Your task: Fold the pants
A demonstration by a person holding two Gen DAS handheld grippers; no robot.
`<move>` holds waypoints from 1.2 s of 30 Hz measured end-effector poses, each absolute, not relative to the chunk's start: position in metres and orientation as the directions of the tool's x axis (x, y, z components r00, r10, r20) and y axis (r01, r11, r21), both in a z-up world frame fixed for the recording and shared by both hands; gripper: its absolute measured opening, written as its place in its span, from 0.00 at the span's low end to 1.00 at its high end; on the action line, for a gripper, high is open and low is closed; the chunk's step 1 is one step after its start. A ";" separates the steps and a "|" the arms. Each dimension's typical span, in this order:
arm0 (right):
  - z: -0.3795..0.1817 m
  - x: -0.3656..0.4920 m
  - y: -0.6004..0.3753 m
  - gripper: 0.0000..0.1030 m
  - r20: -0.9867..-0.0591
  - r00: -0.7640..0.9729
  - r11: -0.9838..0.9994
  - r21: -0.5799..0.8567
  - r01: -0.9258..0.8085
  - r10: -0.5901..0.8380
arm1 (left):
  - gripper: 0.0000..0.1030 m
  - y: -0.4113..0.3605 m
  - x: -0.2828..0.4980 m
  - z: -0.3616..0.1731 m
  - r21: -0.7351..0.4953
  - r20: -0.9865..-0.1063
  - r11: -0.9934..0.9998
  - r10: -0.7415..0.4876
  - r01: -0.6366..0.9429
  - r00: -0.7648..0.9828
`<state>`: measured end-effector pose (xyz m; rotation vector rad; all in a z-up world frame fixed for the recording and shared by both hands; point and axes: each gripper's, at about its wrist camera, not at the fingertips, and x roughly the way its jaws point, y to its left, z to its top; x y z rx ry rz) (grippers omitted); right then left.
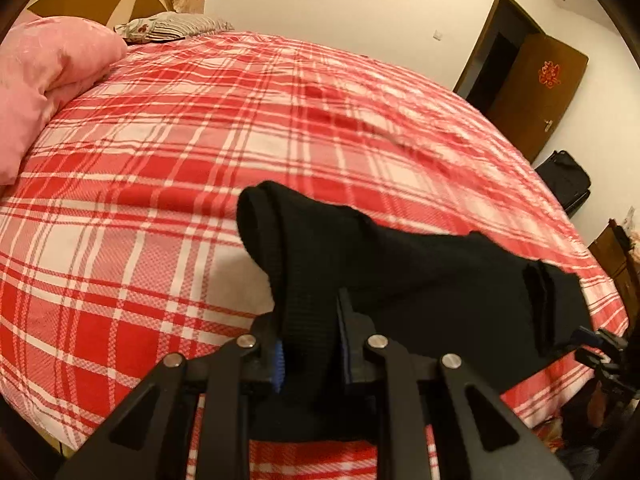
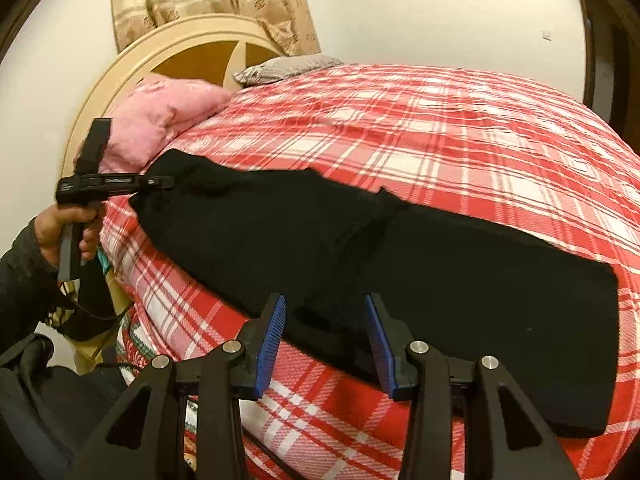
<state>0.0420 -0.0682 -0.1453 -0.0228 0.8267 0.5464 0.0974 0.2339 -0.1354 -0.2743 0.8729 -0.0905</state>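
Left gripper (image 1: 310, 344) is clamped on a fold of the black pants (image 1: 400, 276), the dark cloth bunched between its blue-padded fingers (image 1: 279, 364) and lifted a little off the bed (image 1: 200, 140). From the right wrist view the same gripper (image 2: 160, 181) shows at the far end of the pants (image 2: 400, 280), near the pink pillow (image 2: 160, 116), with the person's left hand (image 2: 60, 232) wrapped around its handle. Some small print runs along its body, too blurred to read.

Right gripper (image 2: 325, 340) hangs with its jaws apart just above the near edge of the pants, holding nothing. The pants lie stretched lengthwise along the edge of the red-and-white plaid bed cover, flat at the right end.

Beyond, a brown door (image 1: 536, 92) stands ajar with a red paper ornament (image 1: 549, 74) on it; I can't make out its character. A round cream headboard (image 2: 132, 72) and a patterned curtain (image 2: 212, 0) sit behind the bed.
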 end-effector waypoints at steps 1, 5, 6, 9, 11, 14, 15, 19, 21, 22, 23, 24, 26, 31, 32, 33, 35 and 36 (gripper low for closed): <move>-0.144 0.043 -0.071 0.45 -0.701 0.554 0.867 0.192 -0.460 0.449 | 0.20 0.234 0.096 -0.130 -0.291 -0.737 0.956 -0.206 -0.027 0.643; -0.139 0.047 -0.085 0.48 -0.686 0.578 0.882 0.216 -0.418 0.441 | 0.20 0.225 0.095 -0.109 -0.345 -0.710 0.939 -0.267 0.009 0.652; -0.137 0.047 -0.087 0.48 -0.683 0.584 0.885 0.217 -0.411 0.438 | 0.20 0.219 0.094 -0.103 -0.353 -0.700 0.935 -0.283 0.026 0.656; -0.129 0.047 -0.095 0.48 -0.672 0.605 0.893 0.211 -0.397 0.427 | 0.20 0.201 0.092 -0.088 -0.386 -0.671 0.919 -0.338 0.077 0.660; -0.124 0.045 -0.100 0.48 -0.667 0.619 0.900 0.202 -0.386 0.415 | 0.20 0.187 0.093 -0.079 -0.391 -0.657 0.913 -0.365 0.116 0.659; -0.116 0.042 -0.111 0.48 -0.657 0.639 0.908 0.193 -0.371 0.400 | 0.20 0.162 0.093 -0.062 -0.397 -0.631 0.899 -0.413 0.184 0.657; -0.114 0.041 -0.115 0.48 -0.654 0.646 0.912 0.188 -0.365 0.394 | 0.20 0.153 0.093 -0.056 -0.398 -0.622 0.894 -0.428 0.206 0.656; -0.106 0.038 -0.134 0.48 -0.644 0.676 0.928 0.171 -0.330 0.359 | 0.20 0.121 0.095 -0.034 -0.383 -0.593 0.878 -0.471 0.286 0.653; -0.104 0.037 -0.146 0.48 -0.641 0.692 0.940 0.160 -0.303 0.332 | 0.20 0.101 0.096 -0.023 -0.373 -0.579 0.867 -0.495 0.330 0.647; -0.103 0.036 -0.152 0.48 -0.640 0.699 0.945 0.158 -0.287 0.320 | 0.20 0.092 0.096 -0.019 -0.369 -0.575 0.861 -0.507 0.349 0.642; -0.103 0.036 -0.158 0.48 -0.639 0.705 0.949 0.158 -0.272 0.308 | 0.20 0.085 0.097 -0.016 -0.366 -0.573 0.856 -0.516 0.364 0.636; -0.102 0.036 -0.167 0.48 -0.636 0.713 0.955 0.161 -0.251 0.294 | 0.20 0.075 0.098 -0.013 -0.362 -0.571 0.849 -0.528 0.384 0.629; -0.102 0.036 -0.181 0.49 -0.635 0.724 0.962 0.166 -0.215 0.271 | 0.20 0.058 0.101 -0.009 -0.359 -0.570 0.836 -0.548 0.415 0.612; -0.107 0.040 -0.217 0.49 -0.642 0.742 0.978 0.189 -0.092 0.194 | 0.20 0.009 0.113 -0.006 -0.355 -0.580 0.799 -0.595 0.485 0.557; -0.108 0.042 -0.223 0.49 -0.643 0.744 0.979 0.193 -0.072 0.181 | 0.20 -0.004 0.115 -0.007 -0.352 -0.586 0.794 -0.600 0.496 0.545; -0.110 0.044 -0.230 0.49 -0.647 0.746 0.980 0.197 -0.041 0.161 | 0.20 -0.016 0.119 -0.009 -0.351 -0.594 0.789 -0.604 0.505 0.531; -0.112 0.046 -0.243 0.49 -0.646 0.750 0.977 0.212 0.000 0.140 | 0.20 -0.038 0.126 -0.016 -0.343 -0.614 0.784 -0.604 0.518 0.508; -0.113 0.047 -0.249 0.49 -0.647 0.752 0.976 0.216 0.022 0.127 | 0.20 -0.050 0.131 -0.023 -0.343 -0.629 0.783 -0.602 0.520 0.492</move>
